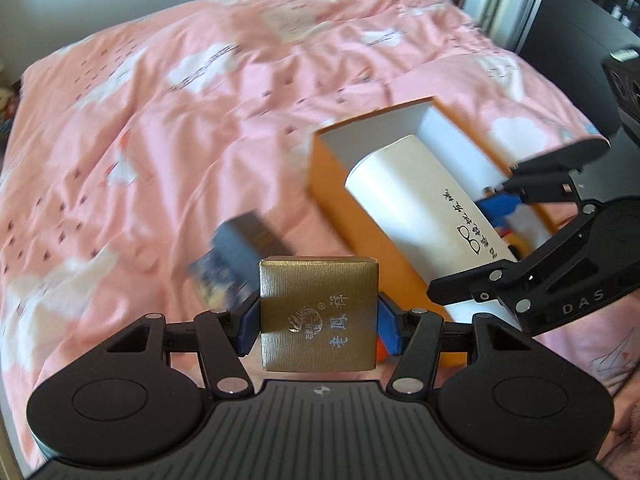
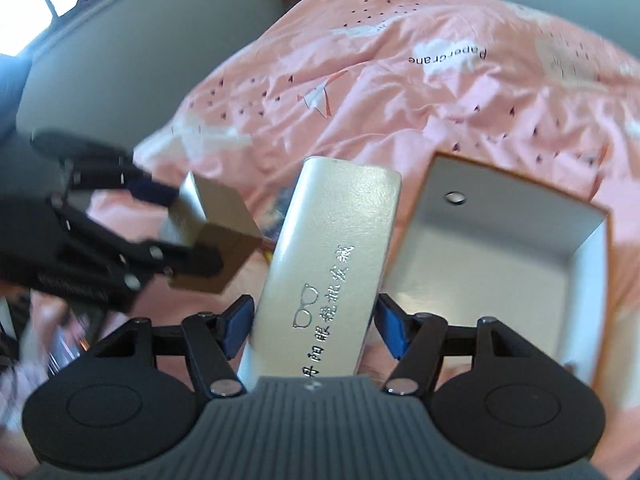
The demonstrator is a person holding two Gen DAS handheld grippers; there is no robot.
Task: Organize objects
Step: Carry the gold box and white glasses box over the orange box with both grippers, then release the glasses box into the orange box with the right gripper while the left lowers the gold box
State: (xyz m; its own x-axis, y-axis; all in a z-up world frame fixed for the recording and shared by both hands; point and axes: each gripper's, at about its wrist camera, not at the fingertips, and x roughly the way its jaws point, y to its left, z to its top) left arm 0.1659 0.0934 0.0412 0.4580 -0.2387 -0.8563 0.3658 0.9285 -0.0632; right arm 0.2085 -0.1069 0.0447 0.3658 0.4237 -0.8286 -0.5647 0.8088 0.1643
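Observation:
My left gripper (image 1: 318, 316) is shut on a small gold box (image 1: 318, 312) and holds it above the pink bedspread. It also shows in the right wrist view (image 2: 212, 236), left of the case. My right gripper (image 2: 316, 320) is shut on a long silver glasses case (image 2: 328, 272), held beside the open orange box with white inside (image 2: 520, 248). In the left wrist view the case (image 1: 420, 204) hangs over the orange box (image 1: 360, 216), with the right gripper (image 1: 516, 232) at the far right.
A dark blue box (image 1: 236, 256) lies blurred on the bedspread (image 1: 200, 120) beyond the gold box. A grey wall (image 2: 120, 60) borders the bed at left. Dark furniture (image 1: 580, 20) stands past the bed's right edge.

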